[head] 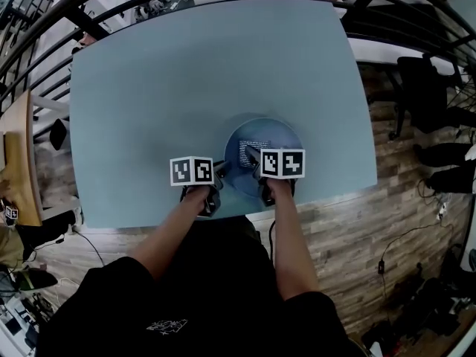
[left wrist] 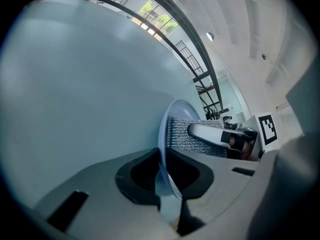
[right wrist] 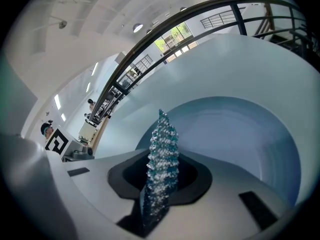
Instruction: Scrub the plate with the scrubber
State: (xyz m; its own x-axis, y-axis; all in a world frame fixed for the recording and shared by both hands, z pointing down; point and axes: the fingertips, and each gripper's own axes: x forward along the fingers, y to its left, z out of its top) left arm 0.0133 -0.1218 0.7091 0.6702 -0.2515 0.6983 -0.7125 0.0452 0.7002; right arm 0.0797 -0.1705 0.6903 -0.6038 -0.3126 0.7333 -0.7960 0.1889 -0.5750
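A round blue plate (head: 277, 136) lies on the pale blue table (head: 186, 73) near its front edge. My left gripper (head: 222, 175) is shut on the plate's left rim; in the left gripper view the thin rim (left wrist: 166, 134) runs between the jaws of the left gripper (left wrist: 167, 176). My right gripper (head: 255, 162) is shut on a sparkly teal scrubber (right wrist: 162, 154), which stands on edge between the jaws of the right gripper (right wrist: 160, 176). The scrubber (left wrist: 192, 138) rests on the inside of the plate (right wrist: 240, 134), towards its near left part.
The table's front edge (head: 223, 218) runs just below both grippers. A black railing (head: 416, 21) curves round the table's far side. A dark chair (head: 428, 88) stands on the wooden floor at right, a wooden desk (head: 18, 162) at left.
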